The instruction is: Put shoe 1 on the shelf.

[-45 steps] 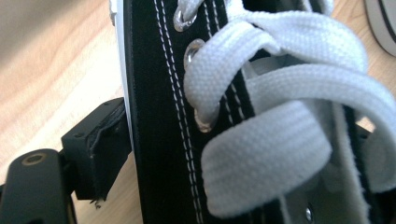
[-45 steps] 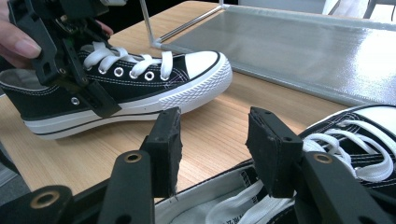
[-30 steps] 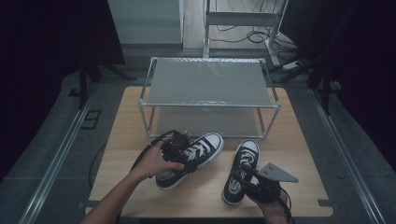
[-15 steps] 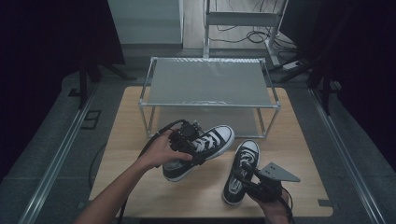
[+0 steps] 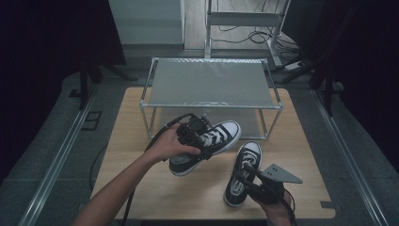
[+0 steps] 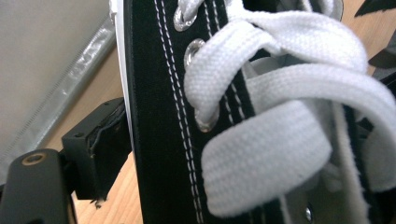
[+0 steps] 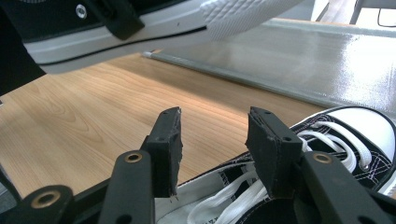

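A black sneaker with white laces and a white toe cap (image 5: 217, 136) hangs above the wooden table (image 5: 136, 188), just in front of the shelf rack. My left gripper (image 5: 195, 134) is shut on its side wall; the outer finger (image 6: 93, 149) presses on the black canvas (image 6: 159, 116). The matching sneaker (image 5: 249, 153) lies flat on the table at the right, toe pointing away. My right gripper (image 5: 245, 176) sits over that sneaker's heel end. Its jaws (image 7: 214, 135) stand apart above the shoe's opening (image 7: 336, 140), with bare wood showing between them.
A two-level metal rack with grey shelves (image 5: 209, 84) stands at the table's far side. The lifted sneaker's white sole (image 7: 140, 28) passes overhead in the right gripper view. Dark floor and rails surround the table.
My left hand has raised the sneaker off the table and carried it up and forward toward the rack. The right gripper and the second sneaker have stayed still.
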